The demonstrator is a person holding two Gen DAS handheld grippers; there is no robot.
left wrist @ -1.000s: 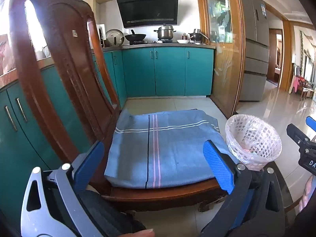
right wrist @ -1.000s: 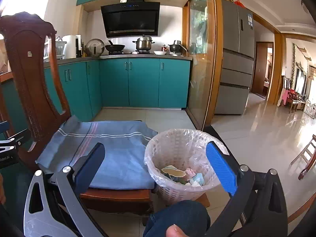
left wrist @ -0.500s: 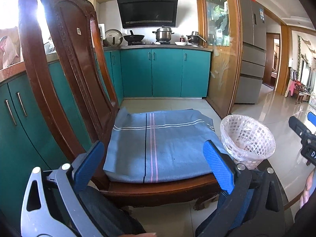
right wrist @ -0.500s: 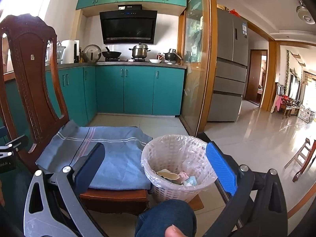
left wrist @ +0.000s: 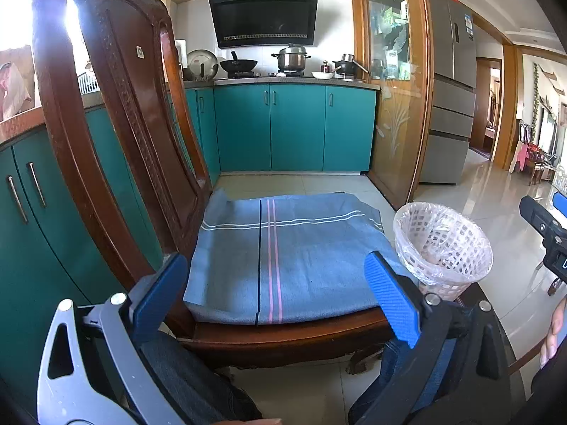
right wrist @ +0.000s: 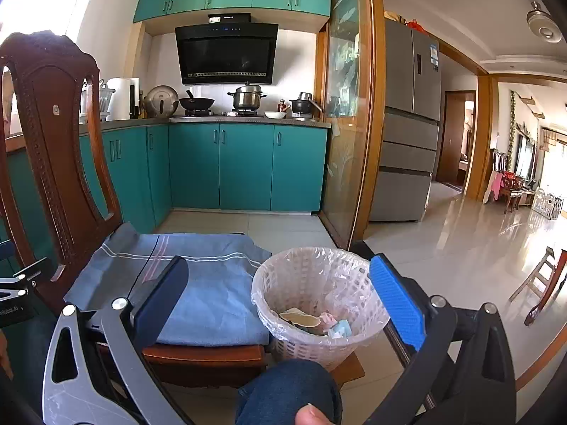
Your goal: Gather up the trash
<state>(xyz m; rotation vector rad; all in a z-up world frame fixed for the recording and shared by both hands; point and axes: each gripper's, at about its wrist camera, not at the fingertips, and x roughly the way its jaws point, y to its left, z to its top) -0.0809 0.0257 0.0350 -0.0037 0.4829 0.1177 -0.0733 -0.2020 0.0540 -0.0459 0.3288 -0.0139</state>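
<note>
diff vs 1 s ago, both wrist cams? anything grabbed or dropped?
Nothing grabbed or dropped. Both cameras rose and tilted up: the basket and blue cloth sit lower in both views, with more upper cabinets and ceiling showing. Left gripper and right gripper stay open and empty. Trash in the basket is unchanged; the cloth holds nothing.
</note>
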